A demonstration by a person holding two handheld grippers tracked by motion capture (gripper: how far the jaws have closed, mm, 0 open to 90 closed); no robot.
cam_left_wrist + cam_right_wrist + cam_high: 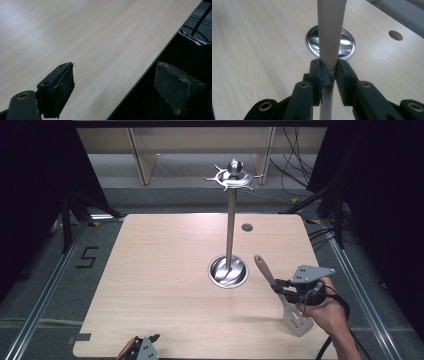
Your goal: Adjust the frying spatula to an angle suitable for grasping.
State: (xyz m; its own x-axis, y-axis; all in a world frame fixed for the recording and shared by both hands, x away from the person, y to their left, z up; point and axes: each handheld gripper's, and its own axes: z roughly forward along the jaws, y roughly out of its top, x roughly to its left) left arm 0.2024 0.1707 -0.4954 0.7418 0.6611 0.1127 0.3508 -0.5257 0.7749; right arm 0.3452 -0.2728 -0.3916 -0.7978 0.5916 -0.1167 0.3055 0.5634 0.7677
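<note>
The right gripper (280, 287) has its jaws closed tight on the handle of the slotted spatula (283, 299), roughly at mid-length, and the tool is tilted: its beige handle rises up and away toward the utensil stand (230, 222) while the grey slotted blade points down near the table (160, 270) at the person's right. The work in hand looks like hanging the spatula on one of the hooks at the stand's crown (234, 176). To do it well, the person would lift the tool high enough to clear the round steel base (331, 45), turn the handle end upward, and bring its tip to a free hook slowly, since the thin pole could rock if knocked. Whether the handle end has a hanging hole cannot be told from these views. The grip is narrow and near the tool's middle, so the spatula may pivot between the pads; a steady wrist helps. The left gripper (142, 347) rests at the near table edge, jaws wide apart and holding nothing.
</note>
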